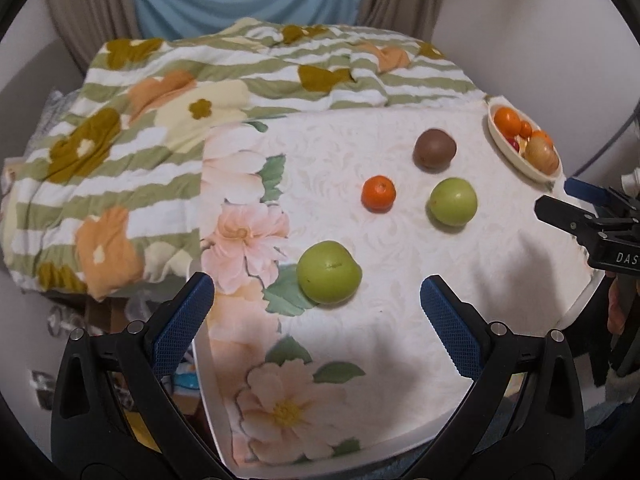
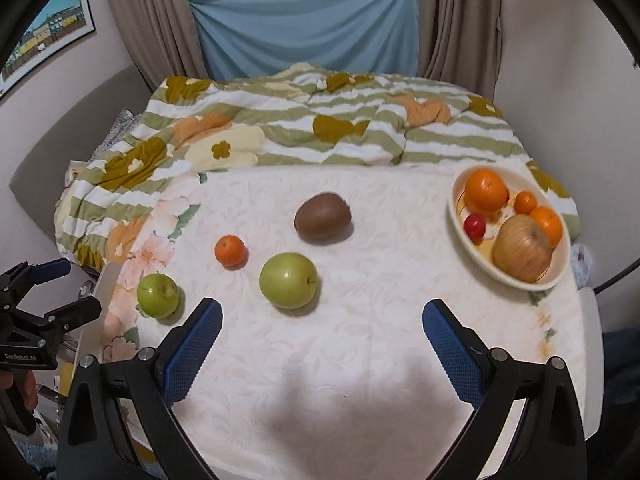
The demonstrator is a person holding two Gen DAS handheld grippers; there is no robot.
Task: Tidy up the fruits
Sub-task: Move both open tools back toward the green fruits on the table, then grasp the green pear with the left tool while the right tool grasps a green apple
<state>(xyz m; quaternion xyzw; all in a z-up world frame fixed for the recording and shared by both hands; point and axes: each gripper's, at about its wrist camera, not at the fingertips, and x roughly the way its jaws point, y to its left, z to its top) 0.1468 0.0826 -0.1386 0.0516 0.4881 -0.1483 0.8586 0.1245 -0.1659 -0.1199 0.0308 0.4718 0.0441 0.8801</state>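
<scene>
Four fruits lie loose on the cloth-covered desk (image 2: 360, 360). A green apple (image 1: 329, 272) sits just ahead of the left tool (image 1: 316, 316), between the lines of its two blue pads and slightly toward the left one. A second green apple (image 2: 288, 280) lies just ahead of the right tool (image 2: 322, 338), a little to its left. Beyond these, a small mandarin (image 2: 230, 250) and a brown kiwi (image 2: 323, 217) rest farther out, all four apart from one another.

The cream bowl (image 2: 454, 208) stands ahead and to the right of the right tool, near the desk's far right edge. It already holds a large orange (image 2: 486, 190), two smaller oranges, a small red fruit (image 2: 475, 226) and a yellowish striped apple (image 2: 521, 254), so it is probably the collecting place, with the loose fruits left to go.

Both tools have their fingers spread wide and hold nothing. Each hovers low over the near part of the desk, facing the fruit; the left seems lined up to close on the nearest apple. A flowered quilt (image 2: 280, 140) is bunched up beyond the desk, before drawn curtains (image 2: 452, 12).
</scene>
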